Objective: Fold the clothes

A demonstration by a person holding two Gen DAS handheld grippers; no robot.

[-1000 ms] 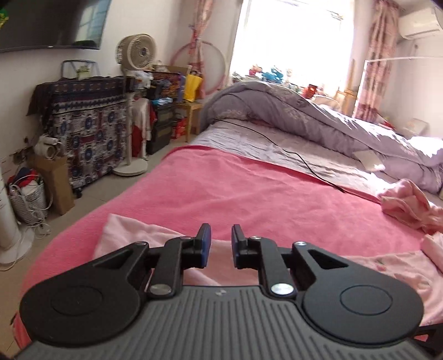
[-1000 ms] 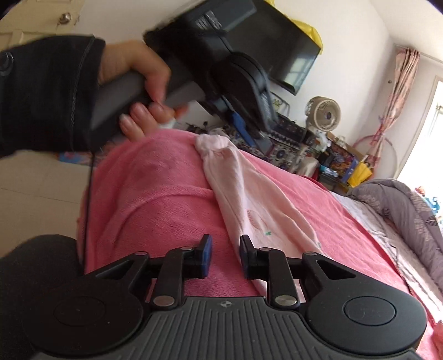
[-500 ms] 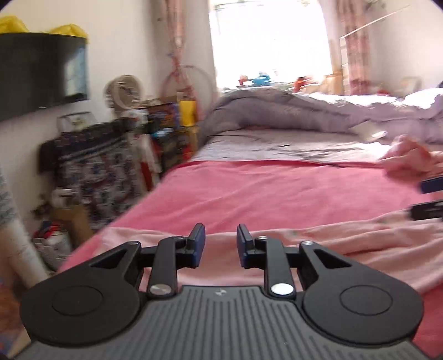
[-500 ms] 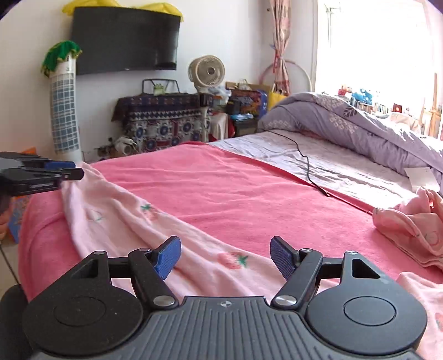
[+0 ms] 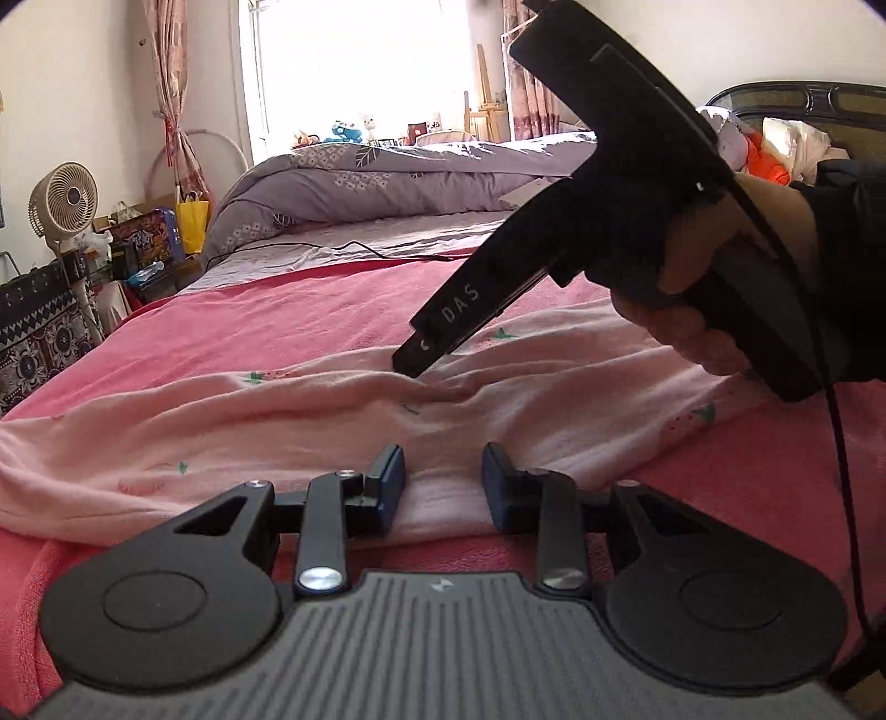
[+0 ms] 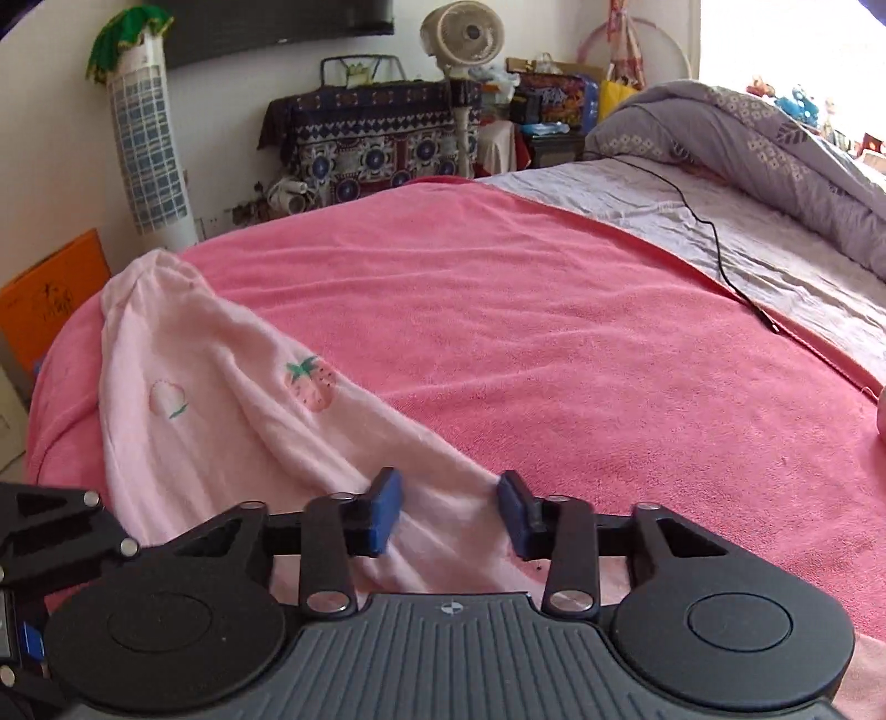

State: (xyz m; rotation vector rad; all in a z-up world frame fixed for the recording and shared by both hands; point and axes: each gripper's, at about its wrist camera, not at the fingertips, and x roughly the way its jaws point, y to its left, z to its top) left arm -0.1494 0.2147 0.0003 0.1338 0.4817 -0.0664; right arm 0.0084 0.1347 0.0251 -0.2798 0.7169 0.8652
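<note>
pink garment lies rumpled on our red blanket, right gripper closing around a ridge, left gripper apart; thin cloth could slip out.

Bed covered at the near end by a pink blanket; beyond it, a grey-lilac sheet. A lilac patterned duvet lies heaped along the far side of the bed. A black cable runs across the sheet to the blanket's edge. Against the wall: a beige pedestal fan, a cabinet draped in a dark patterned cloth, a white tower appliance with a green cover on top. A yellow bag stands beside the bed. Pink curtain at a bright window; small toys on the sill. An orange box sits on the floor.
</note>
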